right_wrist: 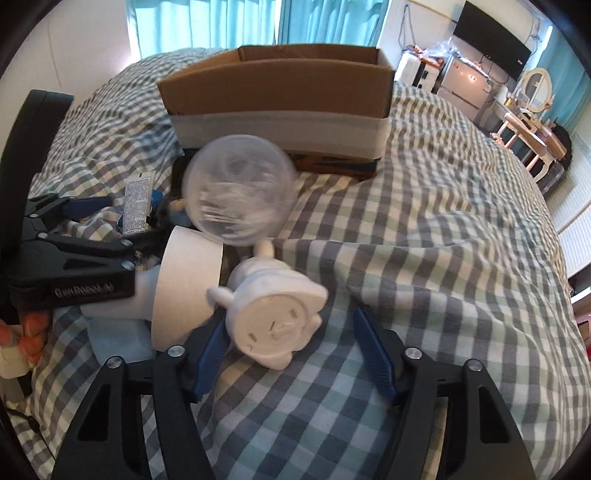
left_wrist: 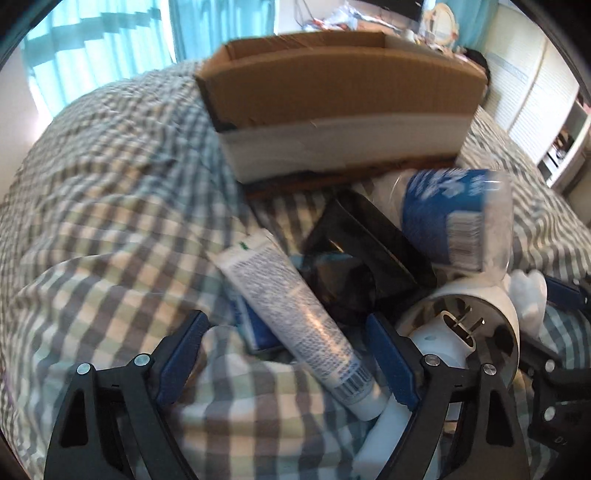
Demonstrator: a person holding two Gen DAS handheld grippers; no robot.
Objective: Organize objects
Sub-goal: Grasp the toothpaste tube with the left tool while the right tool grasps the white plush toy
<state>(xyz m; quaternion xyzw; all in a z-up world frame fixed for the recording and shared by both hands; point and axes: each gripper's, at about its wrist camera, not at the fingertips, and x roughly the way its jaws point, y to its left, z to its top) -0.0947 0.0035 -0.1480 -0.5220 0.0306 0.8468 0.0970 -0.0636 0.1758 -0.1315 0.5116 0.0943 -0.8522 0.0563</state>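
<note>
A pile of objects lies on a checked bed in front of an open cardboard box (left_wrist: 340,92) (right_wrist: 280,96). My left gripper (left_wrist: 288,358) is open around a white tube (left_wrist: 295,314), which lies between its fingers. A black item (left_wrist: 354,254), a clear jar with a blue label (left_wrist: 454,218) (right_wrist: 240,188) and a white round lamp-like object (left_wrist: 476,317) (right_wrist: 188,280) lie beside it. My right gripper (right_wrist: 291,354) is open, with a white plaster figure (right_wrist: 277,314) lying between its fingers. The left gripper's body (right_wrist: 74,262) shows at the left of the right wrist view.
The checked bedspread (right_wrist: 443,240) spreads wide to the right. Teal curtains (right_wrist: 207,22), a dresser with a mirror (right_wrist: 532,96) and a wall television (right_wrist: 491,40) stand beyond the bed. An orange and white object (right_wrist: 26,332) lies at the left edge.
</note>
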